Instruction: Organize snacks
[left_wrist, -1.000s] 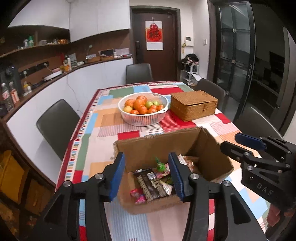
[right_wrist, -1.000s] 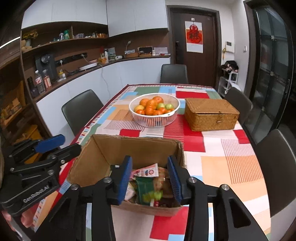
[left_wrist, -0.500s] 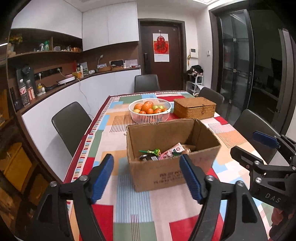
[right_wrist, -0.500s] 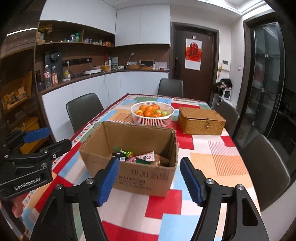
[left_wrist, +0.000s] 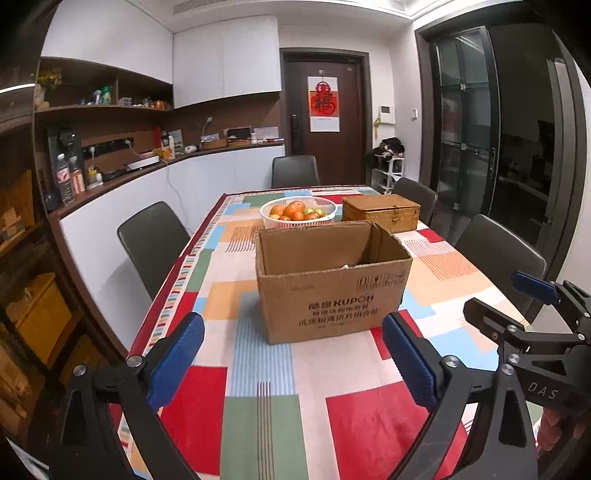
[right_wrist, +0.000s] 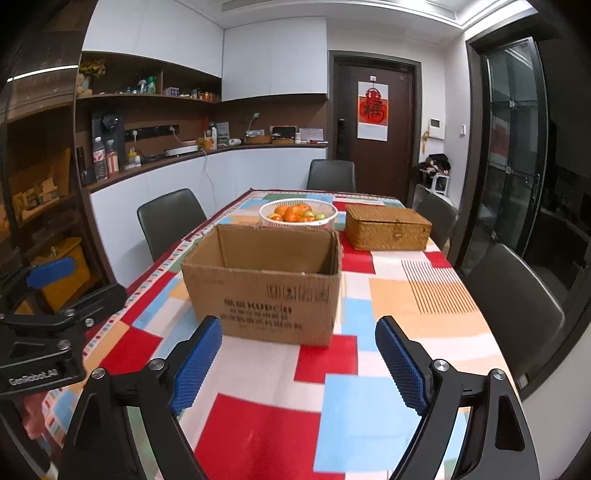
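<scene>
We have pulled both hand-held grippers back from the box, and both now gape wide.

The left hand-held gripper (left_wrist: 291, 360) and the right hand-held gripper (right_wrist: 299, 360) hang over the patchwork cloth of the bench (left_wrist: 258, 417), fingers far apart and holding nothing; a second ago we held them narrower and right above the open box (left_wrist: 332, 280). The box stands ahead of us in the middle of the bench, and from this lower angle we now see its printed front wall, while the snacks that showed inside it earlier are almost wholly hidden behind that wall. Behind it sit the fruit bowl (left_wrist: 298, 216) and the wicker case (left_wrist: 380, 213), unmoved.
</scene>
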